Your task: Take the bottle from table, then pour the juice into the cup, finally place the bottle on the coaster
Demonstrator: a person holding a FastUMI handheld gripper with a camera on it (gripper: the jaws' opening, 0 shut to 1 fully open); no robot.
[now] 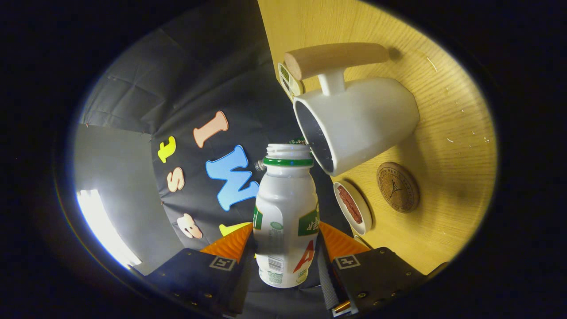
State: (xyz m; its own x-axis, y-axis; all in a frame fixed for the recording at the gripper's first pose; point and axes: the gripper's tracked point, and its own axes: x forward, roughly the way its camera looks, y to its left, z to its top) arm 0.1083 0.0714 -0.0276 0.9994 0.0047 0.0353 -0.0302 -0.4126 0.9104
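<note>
My gripper (285, 241) is rolled sideways and shut on a white plastic bottle (285, 212) with a green neck ring; both fingers press its lower body. The bottle's open mouth (288, 151) lies right beside the rim of a white cup (359, 122) that has a wooden handle (336, 57). The cup stands on the wooden table (447, 146). A round cork coaster (397, 187) lies on the table just past the cup's base side. No liquid stream shows between mouth and cup.
A small white dish (353, 207) with something red-brown in it sits next to the coaster, close to my fingers. A small labelled box (290, 79) lies behind the cup near the table's edge. The booth's black cloth wall (199, 88) hangs beyond.
</note>
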